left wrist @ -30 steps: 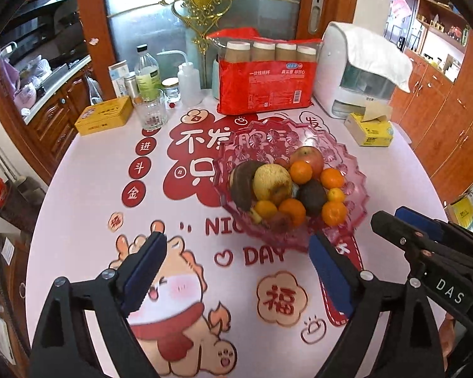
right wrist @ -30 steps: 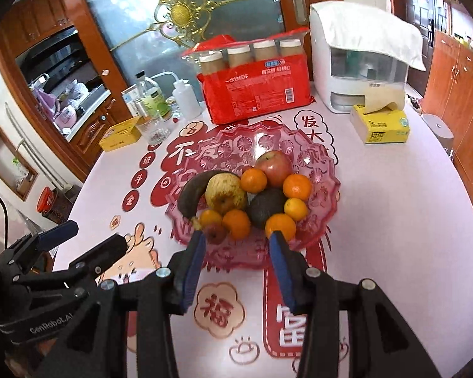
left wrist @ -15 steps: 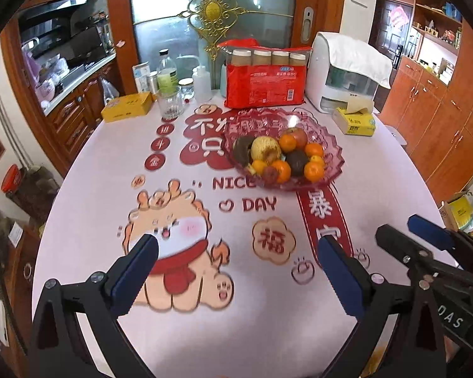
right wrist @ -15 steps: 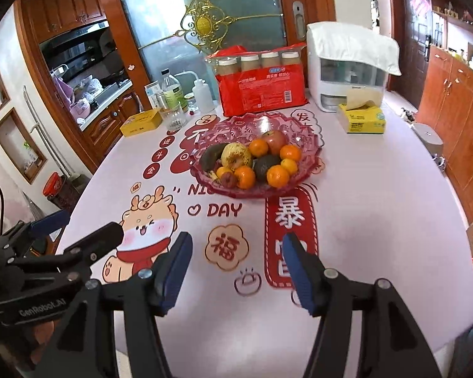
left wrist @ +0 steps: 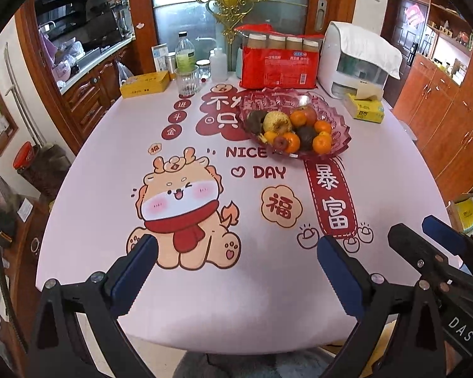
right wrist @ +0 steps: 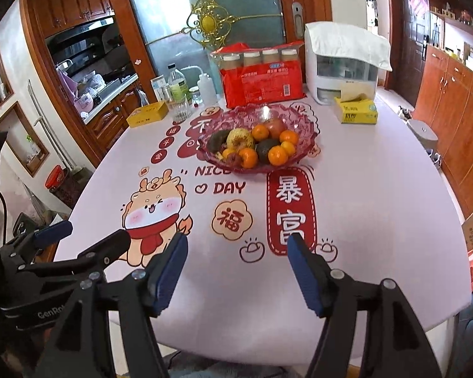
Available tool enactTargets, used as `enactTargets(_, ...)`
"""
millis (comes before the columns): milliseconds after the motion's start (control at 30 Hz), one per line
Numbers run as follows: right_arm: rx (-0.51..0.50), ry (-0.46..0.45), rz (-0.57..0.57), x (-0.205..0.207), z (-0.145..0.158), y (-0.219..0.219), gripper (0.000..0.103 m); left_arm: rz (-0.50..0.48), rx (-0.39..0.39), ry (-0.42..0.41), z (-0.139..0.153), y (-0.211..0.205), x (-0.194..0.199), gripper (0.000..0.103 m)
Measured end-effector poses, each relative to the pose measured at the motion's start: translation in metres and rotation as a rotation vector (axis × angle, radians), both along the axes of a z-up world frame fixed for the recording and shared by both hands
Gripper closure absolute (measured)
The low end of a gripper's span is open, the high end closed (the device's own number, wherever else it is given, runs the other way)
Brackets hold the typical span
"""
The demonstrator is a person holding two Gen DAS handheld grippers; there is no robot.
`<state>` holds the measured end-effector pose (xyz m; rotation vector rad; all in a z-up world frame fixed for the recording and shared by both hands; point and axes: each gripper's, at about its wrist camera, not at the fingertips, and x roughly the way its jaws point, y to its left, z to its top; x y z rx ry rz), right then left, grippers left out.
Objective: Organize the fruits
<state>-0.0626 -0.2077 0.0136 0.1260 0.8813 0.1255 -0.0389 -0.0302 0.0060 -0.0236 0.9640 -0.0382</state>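
Observation:
A red glass fruit bowl (left wrist: 342, 132) (right wrist: 306, 129) stands at the far middle of the table. It holds several oranges (left wrist: 321, 143) (right wrist: 277, 155), an apple (right wrist: 276, 126), a yellowish pear (left wrist: 277, 122) (right wrist: 239, 138), an avocado (right wrist: 263, 148) and a dark banana (left wrist: 254, 119). My left gripper (left wrist: 236, 271) is open and empty over the table's near edge. My right gripper (right wrist: 238, 267) is open and empty beside it, also far from the bowl. The right gripper also shows in the left wrist view (left wrist: 425, 245), and the left gripper in the right wrist view (right wrist: 88, 239).
Along the far edge stand a red pack of cups (left wrist: 279, 63), a white appliance (left wrist: 356, 60), a yellow tissue box (left wrist: 364, 108), a glass (left wrist: 187, 80), bottles (left wrist: 185, 52) and a yellow box (left wrist: 145, 83). The tablecloth (left wrist: 394, 173) has cartoon prints.
Both grippers have pulled back from the bowl toward the table's near edge. The right gripper has opened wider. The bowl and fruit have not moved.

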Motion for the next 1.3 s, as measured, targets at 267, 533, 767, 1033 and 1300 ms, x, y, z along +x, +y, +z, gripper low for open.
enactTargets(267,0.004,-0.005,-0.017,-0.0042,0.0012,-0.0009,0.036,-0.008,0.013,-0.014,0.0022,-0.0009,-0.0009,0.003)
enactTargets(533,0.007,-0.002,-0.021,-0.0037,0.0010,-0.0027,0.036,-0.014,0.010,-0.009,0.0031,-0.0028,0.0016,0.003)
enactTargets(767,0.006,-0.002,-0.018,-0.0038,0.0012,-0.0033,0.036,-0.014,0.010,-0.010,0.0032,-0.0020,0.0017,0.003)
enactTargets(1033,0.004,-0.003,-0.013,-0.0040,0.0018,-0.0004,0.036,-0.014,0.008,-0.007,0.0027,-0.0017,0.0022,0.003)
enactTargets(1300,0.003,-0.002,-0.014,-0.0037,0.0015,0.0008,0.036,-0.013,0.010,-0.007,0.0027,-0.0019,0.0025,0.003)
